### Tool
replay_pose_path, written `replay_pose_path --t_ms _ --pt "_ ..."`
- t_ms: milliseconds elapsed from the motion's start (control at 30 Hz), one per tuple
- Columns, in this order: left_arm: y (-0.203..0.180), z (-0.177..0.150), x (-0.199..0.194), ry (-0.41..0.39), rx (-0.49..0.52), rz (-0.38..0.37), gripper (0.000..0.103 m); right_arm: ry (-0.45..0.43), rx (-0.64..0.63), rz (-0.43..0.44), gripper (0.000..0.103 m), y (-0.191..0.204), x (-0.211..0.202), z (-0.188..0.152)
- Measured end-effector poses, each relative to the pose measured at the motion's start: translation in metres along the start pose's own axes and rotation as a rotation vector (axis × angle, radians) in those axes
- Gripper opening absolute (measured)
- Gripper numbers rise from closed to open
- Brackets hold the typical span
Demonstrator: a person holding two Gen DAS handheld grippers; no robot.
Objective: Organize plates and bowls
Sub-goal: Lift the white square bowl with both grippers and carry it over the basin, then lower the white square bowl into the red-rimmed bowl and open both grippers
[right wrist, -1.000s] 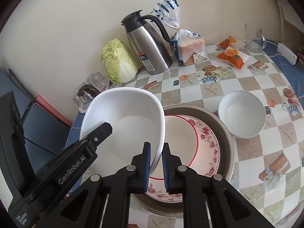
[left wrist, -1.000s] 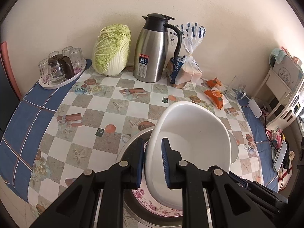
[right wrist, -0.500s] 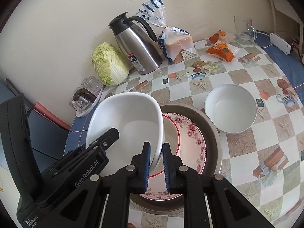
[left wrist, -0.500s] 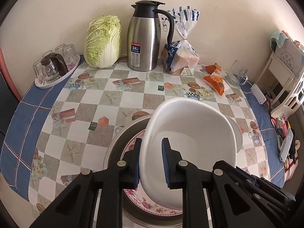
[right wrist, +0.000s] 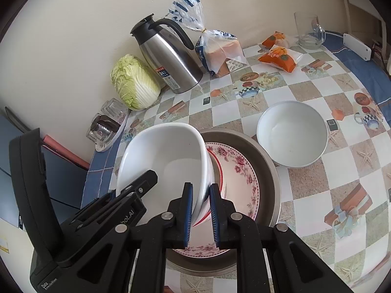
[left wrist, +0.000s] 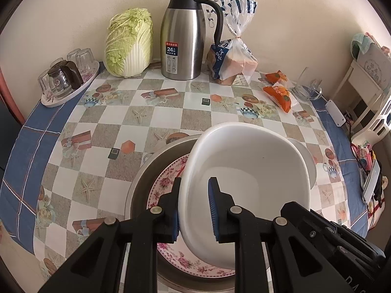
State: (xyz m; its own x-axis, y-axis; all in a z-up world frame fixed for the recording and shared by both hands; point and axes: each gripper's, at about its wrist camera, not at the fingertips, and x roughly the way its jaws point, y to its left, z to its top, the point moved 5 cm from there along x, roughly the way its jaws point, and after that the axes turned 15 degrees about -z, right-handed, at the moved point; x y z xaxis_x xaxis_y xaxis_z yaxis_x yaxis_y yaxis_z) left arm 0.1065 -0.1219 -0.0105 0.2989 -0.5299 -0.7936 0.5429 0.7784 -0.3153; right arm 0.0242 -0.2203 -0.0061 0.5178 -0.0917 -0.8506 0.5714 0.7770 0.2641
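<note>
A big white bowl [left wrist: 246, 171] with rounded corners is tipped up on its side, its inside facing up, over a flowery plate [right wrist: 240, 173] with a red ring. That plate lies flat inside a wide grey metal pan [right wrist: 265, 156]. A round white bowl [right wrist: 292, 134] sits upright on the table just beside the pan.

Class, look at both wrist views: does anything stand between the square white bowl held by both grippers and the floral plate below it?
Nothing visible does. The square white bowl, clamped by the left gripper and right gripper, hangs tilted directly over the floral plate in the metal basin; the round white bowl sits aside.
</note>
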Motion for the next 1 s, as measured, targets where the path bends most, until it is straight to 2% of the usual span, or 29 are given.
replay_pose_path --t_ms 200,400,500,833,900,967,1000 --pt "0.003 -0.002 0.006 0.025 -0.011 0.0 0.02 0.009 0.004 -0.002 0.017 -0.001 0.003 0.0" --pt "0.005 -0.003 0.007 0.03 -0.017 0.003 0.024 0.016 0.005 -0.002 0.017 -0.001 0.006 -0.001" --pt "0.007 -0.003 0.007 0.033 -0.02 0.018 0.03 0.013 0.0 -0.003 0.017 -0.001 0.006 -0.001" --pt "0.006 0.0 0.002 0.013 -0.021 0.012 0.031 0.004 0.005 0.012 0.017 -0.001 0.002 0.0" --pt "0.006 0.002 -0.002 -0.001 -0.024 0.003 0.033 -0.007 0.005 0.017 0.017 0.0 -0.001 0.001" --pt "0.007 0.003 -0.005 -0.011 -0.026 0.0 0.044 -0.017 0.003 0.023 0.017 0.001 -0.004 0.002" --pt "0.007 0.004 -0.007 -0.016 -0.028 0.0 0.047 -0.023 0.0 0.02 0.017 0.001 -0.006 0.003"
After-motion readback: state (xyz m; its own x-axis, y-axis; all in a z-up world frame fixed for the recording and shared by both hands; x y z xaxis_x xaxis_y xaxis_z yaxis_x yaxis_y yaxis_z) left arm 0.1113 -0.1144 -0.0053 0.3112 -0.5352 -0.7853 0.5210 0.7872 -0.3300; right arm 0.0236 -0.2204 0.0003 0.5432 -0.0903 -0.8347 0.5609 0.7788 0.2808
